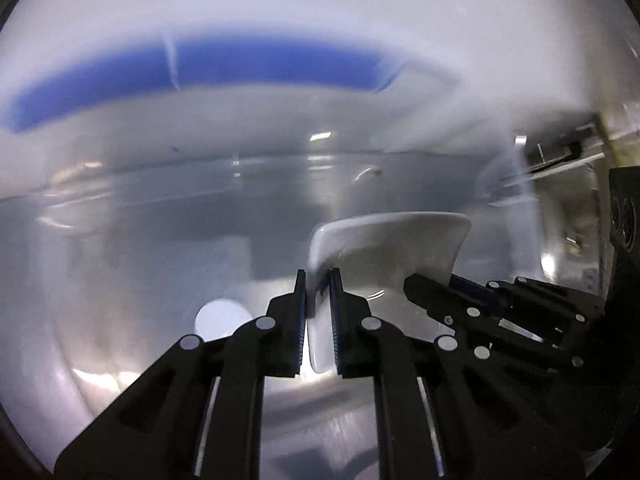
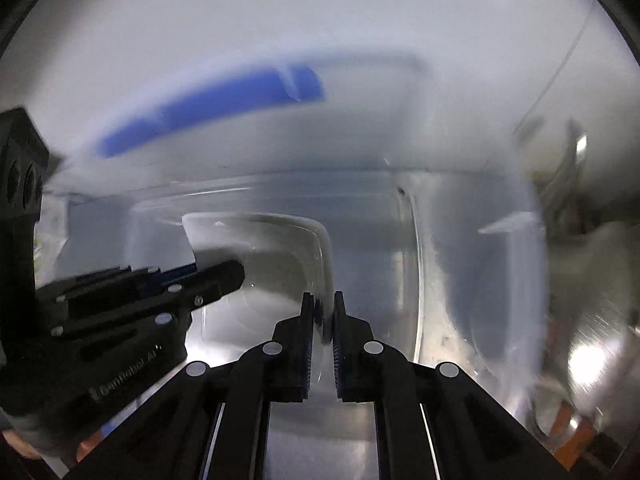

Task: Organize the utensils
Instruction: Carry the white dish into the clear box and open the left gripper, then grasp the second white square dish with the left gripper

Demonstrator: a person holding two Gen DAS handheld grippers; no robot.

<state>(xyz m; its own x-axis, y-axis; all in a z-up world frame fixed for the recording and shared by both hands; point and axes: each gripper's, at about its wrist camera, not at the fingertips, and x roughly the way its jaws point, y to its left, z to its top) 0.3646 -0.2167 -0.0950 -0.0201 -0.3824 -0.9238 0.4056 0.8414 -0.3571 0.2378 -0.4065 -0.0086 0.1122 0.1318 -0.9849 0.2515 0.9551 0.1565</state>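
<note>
Left wrist: both grippers point(image 1: 318, 280) point(image 2: 323, 300) pinch a glossy, curved, translucent container point(image 1: 384, 240)

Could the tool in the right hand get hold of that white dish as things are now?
Probably yes; it seems to have it already. The right tool looks closed on one edge of the white dish, and the left tool grips another edge. Nothing visibly blocks either, though blur hides the exact contact.

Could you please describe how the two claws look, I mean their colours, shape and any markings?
Both the left claw and the right claw are matte black, built from angular linkage arms with round silver pivot pins. The inner pads of the fingers are ribbed and blue. On the body of the left claw, seen from the right wrist, there is pale lettering, too blurred to read surely. No cables or sleeves show.
</note>
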